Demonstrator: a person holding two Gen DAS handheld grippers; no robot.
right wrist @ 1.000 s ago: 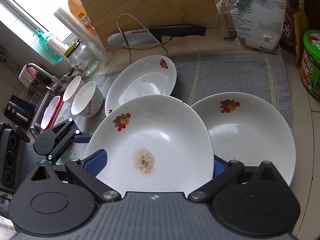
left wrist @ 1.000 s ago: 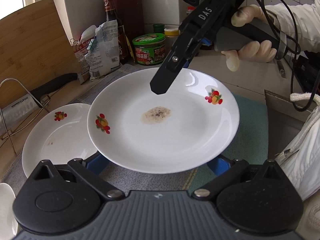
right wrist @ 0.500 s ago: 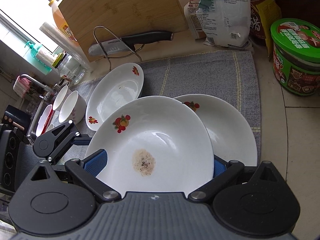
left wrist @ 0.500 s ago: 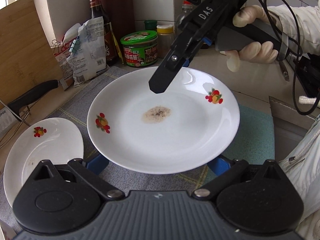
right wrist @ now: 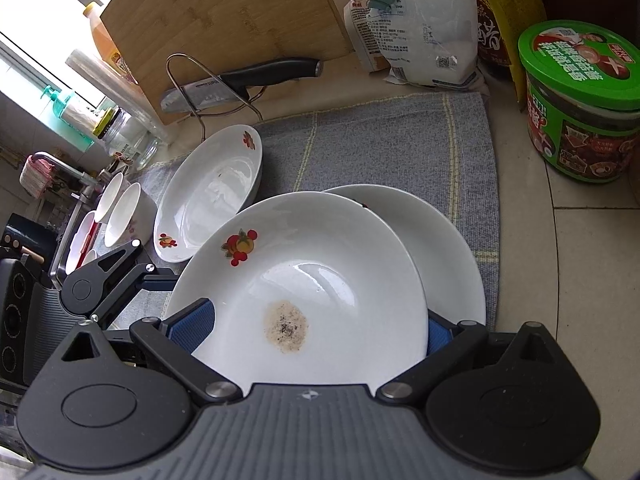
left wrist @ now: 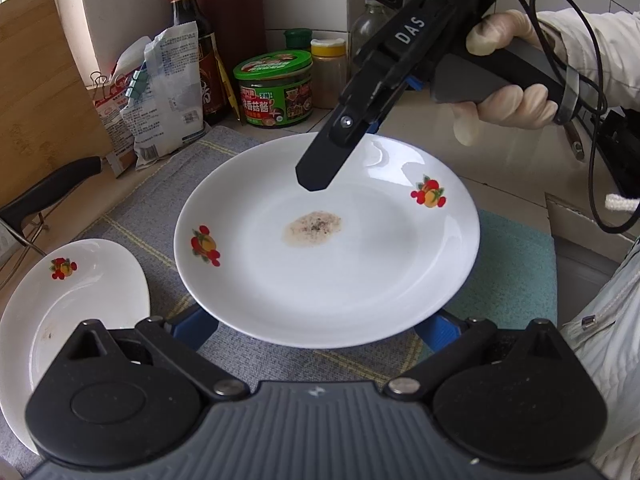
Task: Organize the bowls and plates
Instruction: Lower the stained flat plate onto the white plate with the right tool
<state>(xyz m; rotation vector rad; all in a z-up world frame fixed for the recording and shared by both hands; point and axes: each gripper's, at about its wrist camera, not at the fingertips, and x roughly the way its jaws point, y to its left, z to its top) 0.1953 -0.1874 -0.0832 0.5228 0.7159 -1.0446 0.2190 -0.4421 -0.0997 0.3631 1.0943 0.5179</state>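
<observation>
stained plate (left wrist: 360, 272) raised, gray mat (right wrist: 400, 148) bare beyond

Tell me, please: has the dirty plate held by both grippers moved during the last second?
Yes. In the right wrist view the dirty plate now covers most of the plate beneath it, and the green tub looks nearer, so it moved toward the tub.

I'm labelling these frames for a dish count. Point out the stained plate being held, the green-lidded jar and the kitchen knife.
stained plate (left wrist: 320, 264): left wrist view, on its bare white centre below the stain.
green-lidded jar (right wrist: 580, 136): right wrist view, on its labelled side wall.
kitchen knife (right wrist: 272, 72): right wrist view, on its black handle.
</observation>
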